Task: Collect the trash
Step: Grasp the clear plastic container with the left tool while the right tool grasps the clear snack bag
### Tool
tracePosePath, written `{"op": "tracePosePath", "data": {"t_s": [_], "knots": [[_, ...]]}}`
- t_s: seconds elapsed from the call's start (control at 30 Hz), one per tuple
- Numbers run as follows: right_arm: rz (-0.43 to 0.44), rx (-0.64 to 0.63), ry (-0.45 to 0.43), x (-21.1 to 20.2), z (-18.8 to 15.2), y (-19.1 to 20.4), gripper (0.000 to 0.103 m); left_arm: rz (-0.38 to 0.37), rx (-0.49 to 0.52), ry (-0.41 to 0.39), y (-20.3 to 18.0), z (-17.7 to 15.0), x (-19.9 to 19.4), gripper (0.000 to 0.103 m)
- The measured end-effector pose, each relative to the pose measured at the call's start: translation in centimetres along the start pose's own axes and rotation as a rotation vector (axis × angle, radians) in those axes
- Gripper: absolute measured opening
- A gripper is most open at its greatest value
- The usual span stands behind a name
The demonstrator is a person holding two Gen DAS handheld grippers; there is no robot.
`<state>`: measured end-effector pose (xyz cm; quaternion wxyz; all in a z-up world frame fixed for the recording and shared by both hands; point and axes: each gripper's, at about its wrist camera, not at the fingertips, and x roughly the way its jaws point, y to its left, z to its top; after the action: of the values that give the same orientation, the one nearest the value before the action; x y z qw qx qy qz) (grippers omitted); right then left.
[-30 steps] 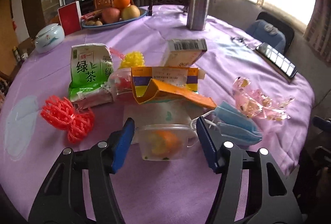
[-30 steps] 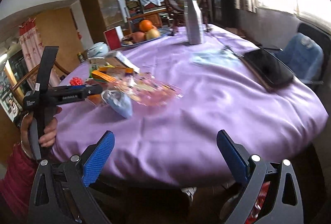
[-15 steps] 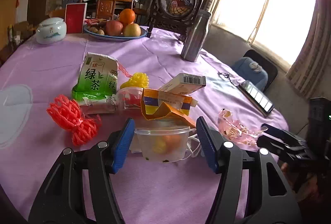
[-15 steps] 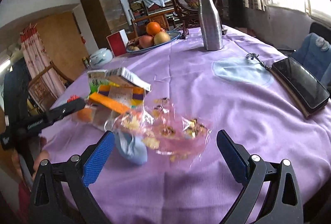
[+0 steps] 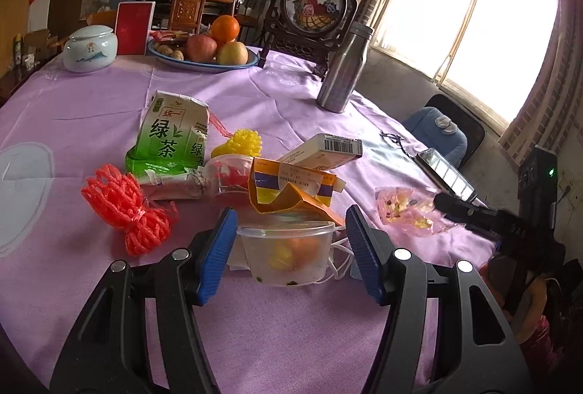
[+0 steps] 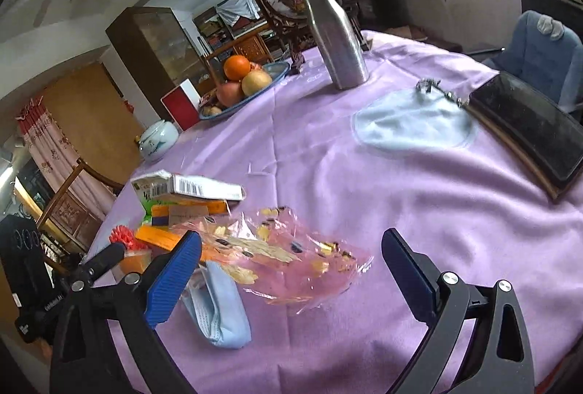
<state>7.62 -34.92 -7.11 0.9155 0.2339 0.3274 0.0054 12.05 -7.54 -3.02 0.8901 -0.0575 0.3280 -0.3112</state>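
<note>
Trash lies in a heap on the purple tablecloth (image 5: 291, 339). My left gripper (image 5: 291, 255) is open, its blue fingers on either side of a clear plastic cup (image 5: 288, 253) with orange scraps inside, not touching it. Behind the cup lie a torn orange carton (image 5: 291, 192), a green tea carton (image 5: 171, 135), red foam netting (image 5: 124, 206) and a white box (image 5: 324, 150). My right gripper (image 6: 291, 270) is open around a pink plastic wrapper (image 6: 288, 257). A blue face mask (image 6: 218, 310) lies beside its left finger.
A steel bottle (image 5: 344, 70), a fruit plate (image 5: 204, 53), a white jar (image 5: 89, 48) and a red box (image 5: 133, 24) stand at the back. A tablet (image 6: 528, 124) and keys (image 6: 433, 90) lie near the right edge. A blue chair (image 6: 543, 51) stands beyond.
My right gripper has moved in over the table until its fingers flank the pink wrapper. My left gripper has tilted lower and stays around the clear cup.
</note>
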Motion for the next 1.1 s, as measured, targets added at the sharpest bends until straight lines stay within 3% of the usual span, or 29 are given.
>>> {"op": "tracePosePath", "data": {"t_s": [0.17, 0.37, 0.53, 0.7, 0.73, 0.8, 0.87, 0.9, 1.1], "knots": [[0.051, -0.018, 0.032, -0.5, -1.4, 0.4, 0.097, 0.006, -0.004, -0.003, 0.1, 0.1, -0.1, 0.061], [0.085, -0.108, -0.049, -4.4, -0.9, 2.3, 0.097, 0.007, -0.002, -0.006, 0.1, 0.1, -0.1, 0.061], [-0.013, -0.129, -0.046, -2.0, 0.2, 2.2, 0.097, 0.015, -0.006, -0.008, 0.1, 0.1, -0.1, 0.061], [-0.097, -0.093, 0.082, 2.4, -0.2, 0.7, 0.095, 0.015, -0.011, 0.000, 0.1, 0.2, 0.1, 0.061], [-0.079, -0.089, 0.108, 2.7, -0.3, 0.7, 0.083, 0.014, -0.010, 0.001, 0.1, 0.1, 0.1, 0.061], [-0.098, -0.112, 0.120, 2.9, -0.6, 1.0, 0.076, 0.012, -0.008, 0.003, 0.1, 0.2, 0.2, 0.061], [-0.130, -0.161, 0.135, 3.2, -1.0, 1.6, 0.041, 0.013, -0.008, 0.003, 0.1, 0.2, 0.2, 0.061], [-0.133, -0.169, 0.133, 3.3, -1.2, 1.7, 0.032, 0.014, -0.008, 0.002, 0.1, 0.2, 0.2, 0.061], [-0.075, -0.137, -0.003, -0.9, -1.2, 1.6, 0.028, 0.014, -0.020, -0.002, 0.3, 0.1, 0.2, 0.061]]}}
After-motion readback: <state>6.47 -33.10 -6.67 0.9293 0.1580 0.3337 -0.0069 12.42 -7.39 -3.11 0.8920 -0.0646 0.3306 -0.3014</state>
